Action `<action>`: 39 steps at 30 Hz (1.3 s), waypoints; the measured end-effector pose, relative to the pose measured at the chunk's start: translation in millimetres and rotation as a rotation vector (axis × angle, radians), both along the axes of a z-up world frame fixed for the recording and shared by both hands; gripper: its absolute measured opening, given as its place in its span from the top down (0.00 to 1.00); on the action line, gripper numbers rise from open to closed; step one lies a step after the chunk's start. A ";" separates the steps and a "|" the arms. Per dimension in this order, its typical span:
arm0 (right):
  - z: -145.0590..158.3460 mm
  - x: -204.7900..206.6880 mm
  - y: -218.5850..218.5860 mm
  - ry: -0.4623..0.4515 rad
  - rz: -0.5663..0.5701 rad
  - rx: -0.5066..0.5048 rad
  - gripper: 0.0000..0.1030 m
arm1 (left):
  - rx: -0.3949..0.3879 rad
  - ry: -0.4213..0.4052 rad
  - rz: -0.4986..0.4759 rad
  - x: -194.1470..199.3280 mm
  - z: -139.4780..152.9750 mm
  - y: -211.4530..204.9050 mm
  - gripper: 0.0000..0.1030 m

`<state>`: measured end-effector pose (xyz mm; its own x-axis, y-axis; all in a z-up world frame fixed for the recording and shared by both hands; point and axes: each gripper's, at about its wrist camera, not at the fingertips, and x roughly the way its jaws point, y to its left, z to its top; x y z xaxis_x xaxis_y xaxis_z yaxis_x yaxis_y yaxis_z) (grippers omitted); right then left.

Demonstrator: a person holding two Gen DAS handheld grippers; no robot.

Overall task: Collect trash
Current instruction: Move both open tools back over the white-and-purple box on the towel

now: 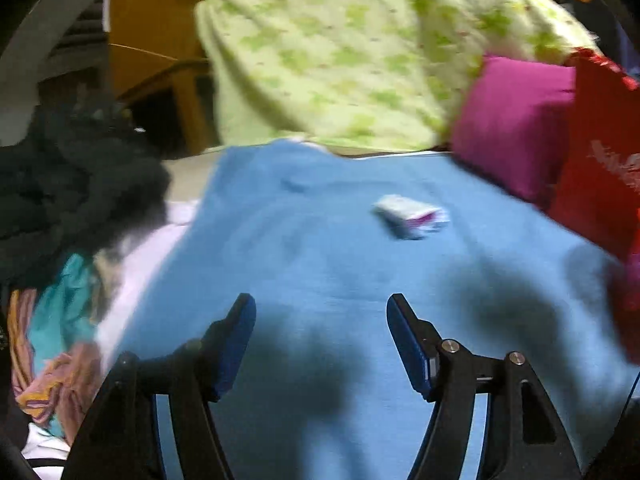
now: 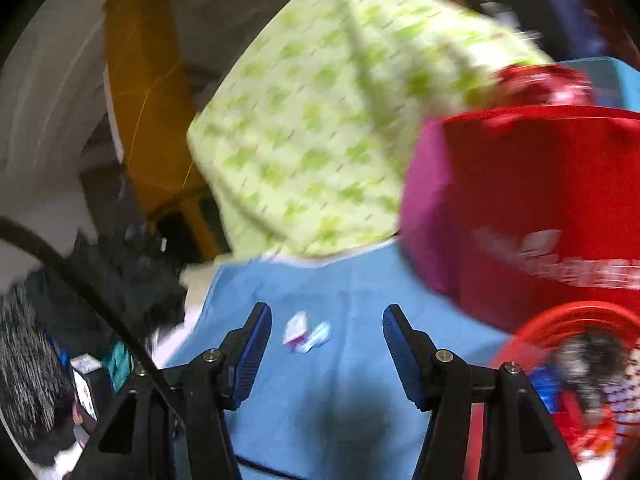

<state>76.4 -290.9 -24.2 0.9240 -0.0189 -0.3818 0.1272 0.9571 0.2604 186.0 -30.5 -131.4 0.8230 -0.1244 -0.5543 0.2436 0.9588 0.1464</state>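
Observation:
A small crumpled white wrapper with a purple patch (image 1: 412,216) lies on a blue cloth (image 1: 320,264) that covers the bed. My left gripper (image 1: 321,312) is open and empty, held above the cloth short of the wrapper. In the right wrist view the same wrapper (image 2: 306,334) lies on the blue cloth (image 2: 320,376), seen between my right gripper's open fingers. My right gripper (image 2: 327,320) is open and empty. A red mesh basket (image 2: 580,376) with items inside sits at the lower right of that view.
A green-patterned pillow (image 1: 340,52) leans at the far end. A magenta cushion (image 1: 516,124) and a red bag (image 1: 600,152) stand on the right. Dark clothing (image 1: 72,184) and coloured fabrics (image 1: 60,340) pile on the left. A black cable (image 2: 100,300) crosses the right view.

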 end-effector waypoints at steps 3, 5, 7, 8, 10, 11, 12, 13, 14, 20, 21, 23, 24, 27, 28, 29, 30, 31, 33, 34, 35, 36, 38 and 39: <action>-22.5 43.6 43.8 0.098 0.050 -0.059 0.39 | 0.011 0.015 0.050 17.3 -21.3 31.4 0.33; -39.9 67.8 66.7 0.147 0.065 -0.062 0.39 | 0.013 0.040 0.080 20.3 -28.3 47.8 0.33; -53.8 84.3 78.0 0.173 0.066 -0.047 0.39 | -0.019 0.026 0.076 23.4 -23.5 57.4 0.33; -60.2 92.7 84.4 0.186 0.065 -0.034 0.39 | -0.038 0.016 0.068 24.9 -20.1 60.5 0.33; -73.9 107.2 92.9 0.224 0.051 -0.014 0.39 | -0.058 0.009 0.058 29.2 -18.7 64.3 0.32; -79.5 113.0 95.0 0.240 0.043 -0.014 0.39 | -0.057 0.006 0.061 32.8 -20.0 65.5 0.32; -83.7 119.6 96.4 0.255 0.032 -0.023 0.39 | -0.052 0.010 0.066 36.7 -21.8 65.7 0.32; -86.1 123.7 96.7 0.266 0.018 -0.032 0.39 | -0.052 0.020 0.072 40.7 -24.8 67.9 0.32; -89.8 128.6 94.0 0.281 -0.001 -0.035 0.39 | -0.062 0.033 0.074 43.7 -26.8 70.2 0.32; -105.4 147.0 67.9 0.345 -0.105 -0.014 0.39 | -0.137 0.085 0.073 59.6 -33.4 79.0 0.32; -110.3 149.2 61.0 0.363 -0.126 0.005 0.39 | -0.140 0.083 0.066 60.3 -33.4 78.9 0.32; -118.4 152.5 49.7 0.384 -0.164 0.029 0.39 | -0.139 0.077 0.055 59.5 -33.9 78.4 0.32; -120.9 153.6 45.0 0.388 -0.181 0.039 0.39 | -0.138 0.077 0.050 59.3 -34.6 77.8 0.32; -136.6 155.3 27.5 0.416 -0.239 0.112 0.39 | -0.148 0.101 0.030 59.9 -39.2 74.6 0.32; -140.8 156.0 25.0 0.426 -0.251 0.122 0.39 | -0.148 0.104 0.023 59.7 -39.6 73.3 0.32; -147.1 156.3 21.2 0.441 -0.270 0.128 0.39 | -0.145 0.102 0.017 58.8 -39.9 71.9 0.32; -151.9 155.9 18.0 0.453 -0.285 0.136 0.39 | -0.138 0.096 0.009 56.9 -40.0 69.7 0.32; -155.3 155.7 14.8 0.462 -0.299 0.151 0.39 | -0.135 0.092 0.003 55.5 -39.5 68.4 0.32; -161.8 154.3 7.4 0.473 -0.326 0.183 0.39 | -0.127 0.086 -0.013 52.8 -39.6 65.3 0.32; -163.6 153.3 5.6 0.474 -0.335 0.187 0.39 | -0.124 0.086 -0.016 52.2 -39.8 64.4 0.32; -164.9 153.3 3.4 0.477 -0.346 0.195 0.39 | -0.121 0.087 -0.020 51.9 -40.1 63.5 0.32; -166.0 152.7 0.8 0.479 -0.355 0.205 0.39 | -0.122 0.091 -0.023 51.7 -40.6 63.0 0.32; -167.0 153.3 -0.1 0.484 -0.364 0.207 0.39 | -0.129 0.099 -0.031 51.1 -40.9 62.1 0.32; -167.3 153.5 0.1 0.488 -0.366 0.202 0.39 | -0.130 0.100 -0.033 50.6 -40.9 61.6 0.32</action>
